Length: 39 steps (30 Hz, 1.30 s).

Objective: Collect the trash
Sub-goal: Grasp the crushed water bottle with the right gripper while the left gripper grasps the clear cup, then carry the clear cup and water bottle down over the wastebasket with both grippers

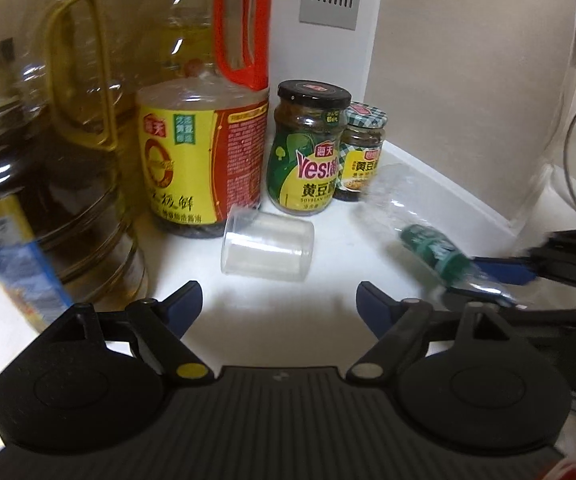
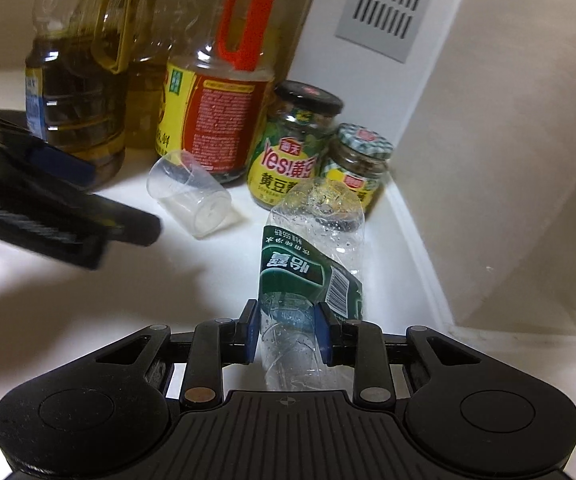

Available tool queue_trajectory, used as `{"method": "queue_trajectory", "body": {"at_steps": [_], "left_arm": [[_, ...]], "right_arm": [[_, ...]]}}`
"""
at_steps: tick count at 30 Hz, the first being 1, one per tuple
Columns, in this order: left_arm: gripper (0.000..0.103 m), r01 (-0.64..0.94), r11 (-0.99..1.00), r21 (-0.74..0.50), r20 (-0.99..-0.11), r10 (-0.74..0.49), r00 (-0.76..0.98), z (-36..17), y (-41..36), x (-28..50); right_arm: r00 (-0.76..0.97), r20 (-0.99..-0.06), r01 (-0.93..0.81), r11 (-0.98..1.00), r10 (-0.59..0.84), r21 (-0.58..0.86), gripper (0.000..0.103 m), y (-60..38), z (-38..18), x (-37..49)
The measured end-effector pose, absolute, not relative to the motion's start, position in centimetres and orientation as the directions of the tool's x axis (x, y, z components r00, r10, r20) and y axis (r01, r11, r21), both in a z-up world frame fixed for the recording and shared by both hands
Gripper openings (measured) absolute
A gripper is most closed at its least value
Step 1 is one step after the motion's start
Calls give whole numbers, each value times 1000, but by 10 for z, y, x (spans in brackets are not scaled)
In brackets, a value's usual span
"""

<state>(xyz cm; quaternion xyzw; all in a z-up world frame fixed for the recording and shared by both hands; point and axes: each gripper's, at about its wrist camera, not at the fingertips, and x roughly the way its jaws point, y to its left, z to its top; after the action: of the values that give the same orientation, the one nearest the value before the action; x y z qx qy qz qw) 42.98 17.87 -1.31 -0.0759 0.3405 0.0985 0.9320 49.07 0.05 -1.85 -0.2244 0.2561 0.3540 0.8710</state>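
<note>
1. Two grippers work over a white counter (image 1: 279, 340). In front of the left gripper (image 1: 279, 300) the counter surface is bare up to a clear plastic cup (image 1: 267, 247).
2. The left gripper has its jaws wide apart and holds nothing. The cup lies on its side just beyond the fingertips, not touching them.
3. The right gripper (image 2: 288, 330) has its jaws closed on a crushed clear water bottle (image 2: 312, 264) with a green label. The blue pads (image 2: 251, 332) press both sides of the bottle, and the rest of it points away from the camera, toward the jars.
4. In the left wrist view this bottle (image 1: 432, 242) is on the right side and blurred, so I cannot tell whether it rests on the counter.
5. Behind the cup stands a soy sauce bottle (image 1: 203, 160) with a red handle. To its left are large oil bottles (image 1: 47, 184), which close that side.
6. Two sauce jars stand at the back: a black-lid jar (image 1: 308, 148) and, just beside it, a smaller checked-lid jar (image 1: 364, 152).
7. A white wall (image 1: 468, 80) closes the right side and the back corner, and a raised white edge (image 1: 468, 200) runs along its foot.
</note>
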Motion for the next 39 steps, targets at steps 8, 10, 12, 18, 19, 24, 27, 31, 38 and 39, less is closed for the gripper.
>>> {"method": "queue_trajectory", "body": {"at_steps": [8, 10, 12, 18, 19, 24, 27, 31, 38, 39], "left_arm": [[85, -259, 964, 50, -623, 233, 747, -25, 165, 468], [84, -257, 963, 78, -626, 248, 740, -29, 164, 479], [75, -253, 963, 96, -630, 256, 733, -33, 164, 487], [61, -236, 965, 113, -645, 252, 721, -34, 161, 491], [61, -236, 966, 109, -644, 250, 723, -33, 159, 487], [61, -242, 969, 49, -649, 215, 730, -20, 149, 456], [61, -249, 968, 24, -648, 205, 734, -12, 135, 431], [61, -265, 964, -9, -653, 195, 732, -4, 110, 395], [61, -317, 947, -52, -669, 202, 715, 3, 61, 338], [61, -320, 946, -54, -671, 203, 713, 4, 56, 332]], "right_arm": [[613, -624, -719, 670, 484, -187, 29, -29, -20, 483], [612, -626, -717, 673, 483, -181, 29, -32, -21, 480], [613, -626, -714, 676, 481, -180, 29, -36, -21, 478], [609, -630, -714, 680, 482, -170, 29, -43, -20, 472], [608, -629, -715, 679, 484, -169, 29, -45, -19, 471], [600, -621, -725, 671, 505, -155, 29, -55, -12, 462], [590, -615, -739, 657, 524, -149, 29, -64, -9, 450], [568, -613, -761, 634, 549, -138, 29, -79, -10, 437], [524, -610, -796, 596, 595, -102, 29, -108, -9, 417], [520, -610, -799, 592, 598, -100, 29, -111, -9, 413]]}}
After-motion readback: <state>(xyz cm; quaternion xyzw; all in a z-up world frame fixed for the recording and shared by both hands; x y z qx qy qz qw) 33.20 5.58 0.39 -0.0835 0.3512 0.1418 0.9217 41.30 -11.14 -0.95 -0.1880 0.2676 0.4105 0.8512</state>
